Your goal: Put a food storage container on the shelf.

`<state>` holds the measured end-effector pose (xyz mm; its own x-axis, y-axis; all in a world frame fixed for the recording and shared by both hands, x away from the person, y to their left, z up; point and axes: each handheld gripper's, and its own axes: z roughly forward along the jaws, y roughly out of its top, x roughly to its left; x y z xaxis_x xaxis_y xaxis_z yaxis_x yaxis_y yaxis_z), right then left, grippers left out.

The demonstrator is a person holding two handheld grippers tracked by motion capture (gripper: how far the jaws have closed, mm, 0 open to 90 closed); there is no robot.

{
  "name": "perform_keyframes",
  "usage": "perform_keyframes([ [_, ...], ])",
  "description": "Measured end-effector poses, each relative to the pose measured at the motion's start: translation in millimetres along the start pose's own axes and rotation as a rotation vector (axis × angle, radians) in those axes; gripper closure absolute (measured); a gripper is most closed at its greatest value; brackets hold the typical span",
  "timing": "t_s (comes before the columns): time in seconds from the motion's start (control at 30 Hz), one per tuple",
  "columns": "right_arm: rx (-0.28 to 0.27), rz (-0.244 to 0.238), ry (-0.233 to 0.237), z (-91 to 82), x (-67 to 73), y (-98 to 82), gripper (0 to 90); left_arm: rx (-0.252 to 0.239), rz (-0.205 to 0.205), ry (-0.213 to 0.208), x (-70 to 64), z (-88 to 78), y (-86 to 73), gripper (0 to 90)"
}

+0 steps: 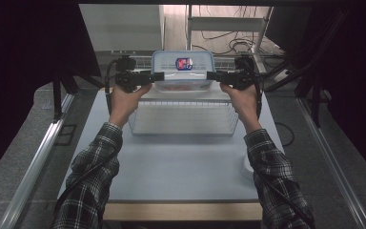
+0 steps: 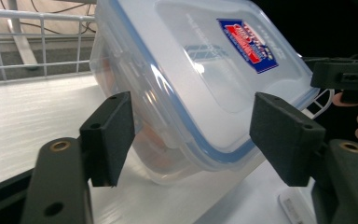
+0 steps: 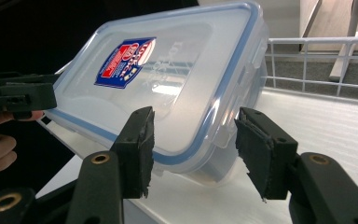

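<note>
Nearest to the person lies a bare stretch of the pale blue-grey table point(image 1: 171, 167), smooth and flat. A small white round thing point(image 1: 247, 168) sits at its right edge. Next comes a white wire basket point(image 1: 183, 119), made of thin crossed wires.

Past the basket, the left gripper point(image 1: 158, 76) and the right gripper point(image 1: 211, 75) meet a clear plastic food box point(image 1: 183, 71) from both sides. The box has rounded corners, a cloudy see-through lid with a blue rim, and a red and blue sticker point(image 1: 184, 63). It rests on the white tabletop at the far side, beside a wire rail point(image 2: 37, 42).

Each gripper's black, blocky jaws stand apart around an end of the box, not squeezing it. So the box looks set down or not yet grabbed; I cannot tell which. Lifting it seems still to do.
</note>
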<state>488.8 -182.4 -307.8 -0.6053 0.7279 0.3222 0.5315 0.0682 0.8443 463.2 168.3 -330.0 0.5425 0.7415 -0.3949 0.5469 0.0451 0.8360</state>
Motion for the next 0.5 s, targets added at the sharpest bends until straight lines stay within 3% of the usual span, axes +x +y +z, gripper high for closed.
perform_keyframes([
  [0.27, -0.004, 0.014, -0.020, 0.6, -0.2, 4.5, 51.5, 0.007, 0.006, 0.041, -1.7, 0.5, 7.5, 35.3],
  [0.5, 0.011, 0.010, -0.027, 0.0, 2.4, 6.1, 52.2, 0.020, 0.004, 0.036, -0.3, -2.2, 8.9, 38.4],
])
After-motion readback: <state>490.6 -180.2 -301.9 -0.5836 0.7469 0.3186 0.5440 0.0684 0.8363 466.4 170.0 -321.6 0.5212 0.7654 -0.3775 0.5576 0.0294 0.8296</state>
